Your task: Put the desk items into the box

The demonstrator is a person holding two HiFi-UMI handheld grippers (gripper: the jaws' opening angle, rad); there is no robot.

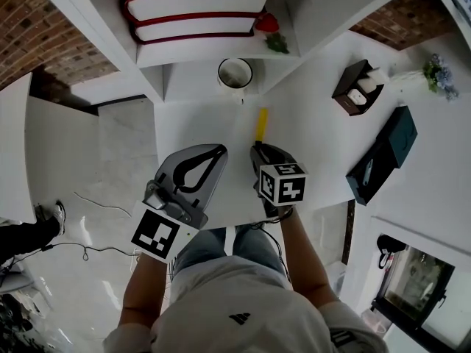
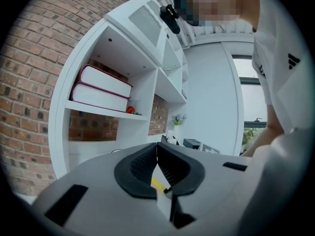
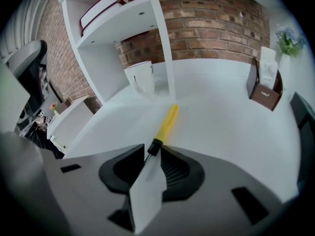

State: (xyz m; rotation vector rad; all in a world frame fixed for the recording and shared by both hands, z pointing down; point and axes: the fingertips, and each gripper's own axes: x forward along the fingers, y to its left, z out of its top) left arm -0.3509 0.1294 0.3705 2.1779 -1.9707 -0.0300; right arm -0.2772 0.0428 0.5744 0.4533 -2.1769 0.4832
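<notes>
– Screwdriver [image 3: 166, 124], where is it?
– Flat on the white surface [image 1: 316, 109], yellow handle pointing away from the person. Its thin tip sits between the right tongs [image 3: 153, 151], which are spread and not squeezing it.
– And the left tongs [image 2: 157, 147]?
– Closed, tips touching, holding nothing. The dark box [image 1: 386, 153] is well apart.

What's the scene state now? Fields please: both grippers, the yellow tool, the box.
left gripper: jaws together, empty
right gripper: jaws apart, thin end of the yellow tool between them, not gripped
yellow tool: lying on the desk
box: dark, at the desk's right side, apart from the tool
mug: on the desk by the shelf
books: on the shelf
</notes>
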